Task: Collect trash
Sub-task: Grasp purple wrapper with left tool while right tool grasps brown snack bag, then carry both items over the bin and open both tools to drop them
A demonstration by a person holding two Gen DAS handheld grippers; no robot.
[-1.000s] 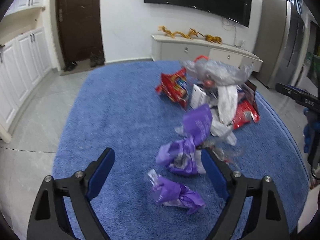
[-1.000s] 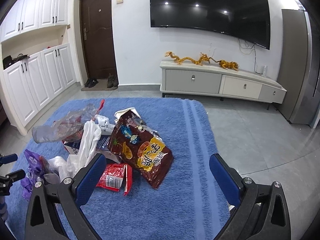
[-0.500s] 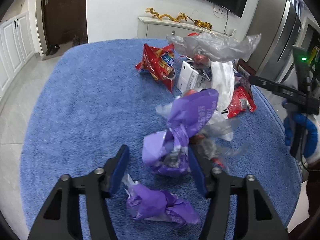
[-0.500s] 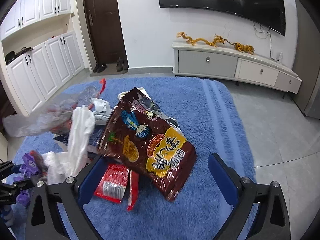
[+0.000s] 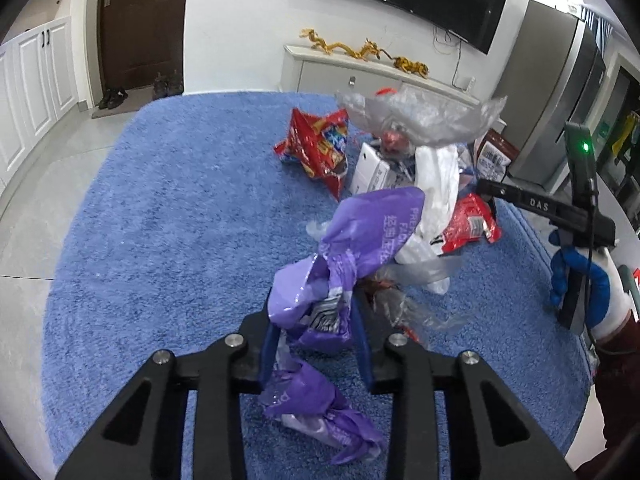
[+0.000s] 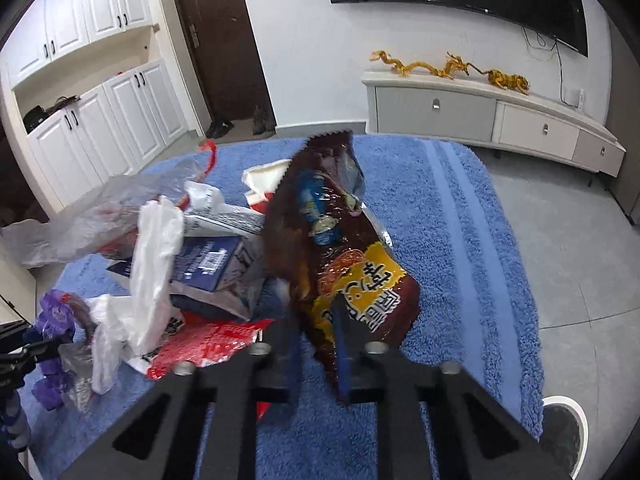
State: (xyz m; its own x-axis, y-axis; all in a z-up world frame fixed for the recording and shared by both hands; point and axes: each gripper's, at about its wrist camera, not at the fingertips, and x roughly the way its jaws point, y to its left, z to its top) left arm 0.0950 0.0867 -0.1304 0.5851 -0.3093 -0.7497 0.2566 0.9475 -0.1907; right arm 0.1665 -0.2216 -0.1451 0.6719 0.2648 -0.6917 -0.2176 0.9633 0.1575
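Trash lies in a pile on a blue rug [image 5: 168, 216]. My left gripper [image 5: 314, 332] is shut on a crumpled purple wrapper [image 5: 352, 248] and holds it up off the rug. A second purple wrapper [image 5: 316, 412] lies on the rug under the fingers. My right gripper [image 6: 316, 344] is shut on the lower end of a brown and yellow snack bag [image 6: 340, 248], which stands upright. The pile also holds a red snack bag [image 5: 316, 148], a clear plastic bag [image 5: 420, 120], white plastic [image 6: 156, 256] and a dark blue box [image 6: 204, 264].
The right gripper body and gloved hand [image 5: 580, 264] show at the right of the left wrist view. A low white TV cabinet [image 6: 480, 112] stands against the far wall. White cupboards [image 6: 92, 128] line the left side. A round white-rimmed object [image 6: 568, 428] sits at the rug's near right corner.
Both grippers went from open to shut. The left one closed on the purple wrapper and lifted it. The right one closed on the brown snack bag and raised it upright.
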